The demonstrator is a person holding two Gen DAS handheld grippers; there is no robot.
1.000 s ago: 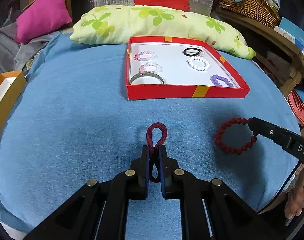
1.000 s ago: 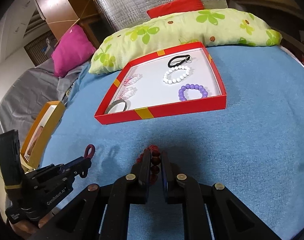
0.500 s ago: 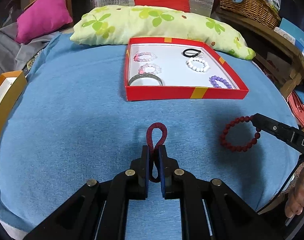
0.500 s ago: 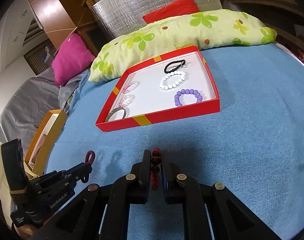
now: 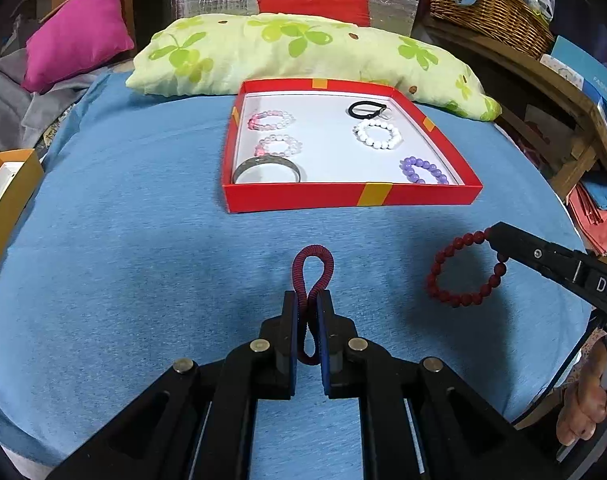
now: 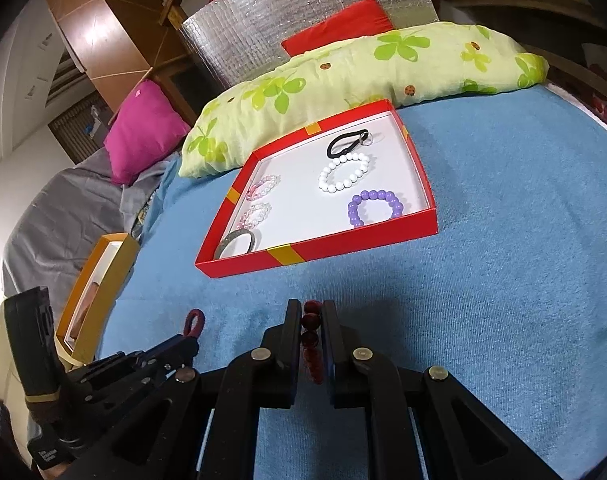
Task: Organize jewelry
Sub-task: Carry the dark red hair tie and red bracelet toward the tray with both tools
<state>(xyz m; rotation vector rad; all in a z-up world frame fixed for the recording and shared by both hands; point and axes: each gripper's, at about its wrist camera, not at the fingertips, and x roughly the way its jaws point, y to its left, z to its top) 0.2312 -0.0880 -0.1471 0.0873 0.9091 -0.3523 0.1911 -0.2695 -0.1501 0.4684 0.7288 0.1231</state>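
red beads: bracelet [image 5: 465,270] clamped in right gripper [image 6: 312,316], now farther right (clear of cloth)
left gripper [image 5: 308,300]: clamped on hair tie [image 5: 312,270], unchanged

two low wrist views angled down across the blue cloth [image 5: 123,240], perhaps converging, sharing the red tray [image 6: 383,240]

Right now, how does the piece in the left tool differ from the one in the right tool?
The left tool pinches a dark red woven cord loop, squeezed narrow. The right tool grips a red bead bracelet, which hangs in an open ring. The cord is smooth, the bracelet beaded. Both are reddish and outside the red box.
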